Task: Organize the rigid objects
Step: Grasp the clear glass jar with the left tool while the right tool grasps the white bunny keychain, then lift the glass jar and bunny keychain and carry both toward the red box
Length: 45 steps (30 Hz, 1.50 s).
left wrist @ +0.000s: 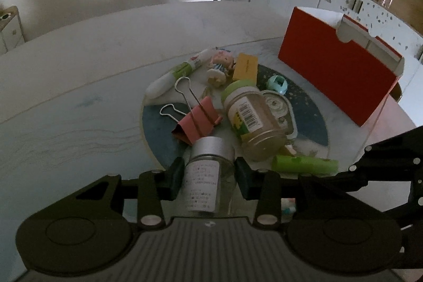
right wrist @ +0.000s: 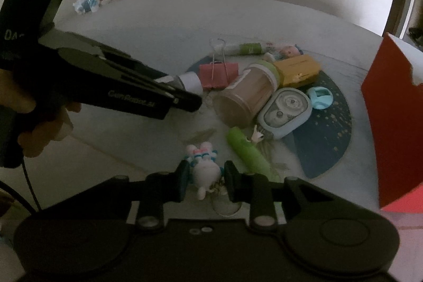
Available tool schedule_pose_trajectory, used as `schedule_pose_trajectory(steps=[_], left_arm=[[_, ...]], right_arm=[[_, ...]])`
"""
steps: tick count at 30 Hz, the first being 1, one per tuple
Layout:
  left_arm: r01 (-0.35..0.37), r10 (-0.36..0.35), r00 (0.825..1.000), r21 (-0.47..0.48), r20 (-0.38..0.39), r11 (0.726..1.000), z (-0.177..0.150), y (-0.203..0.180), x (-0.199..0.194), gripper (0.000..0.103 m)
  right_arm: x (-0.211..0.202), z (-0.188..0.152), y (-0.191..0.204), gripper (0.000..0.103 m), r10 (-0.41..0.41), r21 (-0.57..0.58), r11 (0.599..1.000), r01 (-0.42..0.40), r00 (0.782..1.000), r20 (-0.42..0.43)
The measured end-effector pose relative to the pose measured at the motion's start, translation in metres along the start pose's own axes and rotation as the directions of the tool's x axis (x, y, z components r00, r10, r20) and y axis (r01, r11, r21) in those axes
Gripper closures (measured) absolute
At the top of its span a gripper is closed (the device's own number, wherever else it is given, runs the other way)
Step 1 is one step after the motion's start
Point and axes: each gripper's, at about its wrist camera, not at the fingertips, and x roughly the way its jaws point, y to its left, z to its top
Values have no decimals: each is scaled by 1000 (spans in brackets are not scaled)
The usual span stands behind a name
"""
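A small glass vial (left wrist: 205,176) with a silver cap and a white label lies at the near edge of the pile, and my left gripper (left wrist: 208,168) is shut on it, one pad on each side. The right wrist view shows that gripper (right wrist: 185,94) from the side, the vial's (right wrist: 191,82) label end sticking out past its tips. My right gripper (right wrist: 207,171) is shut on a white rabbit figure (right wrist: 206,171) with pink and blue stripes, low over the table. The rabbit's lower part is hidden behind the jaws.
On a round blue-and-white mat (left wrist: 312,107) lie a pink binder clip (left wrist: 197,123), a green-lidded jar (left wrist: 251,118) on its side, a blue correction tape (left wrist: 280,107), a green tube (left wrist: 304,164), a yellow box (left wrist: 246,68), a doll (left wrist: 220,62) and a pen (left wrist: 174,75). A red box (left wrist: 335,75) stands at the right.
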Motion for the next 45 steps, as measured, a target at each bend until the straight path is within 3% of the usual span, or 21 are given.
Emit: schedule_pose_trajectory(steps=[11,26,45], left_arm=[[40,-39,999,-79,17,996,13,-14,-37,62],[63,-62,997,-28,48,998,53,-65,-77,62],[67,-70,992,33,100,997,109,-155,-64,62]], right_arm=[[-49,4,-12,76,3,86,996,-9,998,68],[-118,21,-64,75,-24,207,978,-12,985,171],[-161,27,-166,75,-100,253,966,45,973,207]])
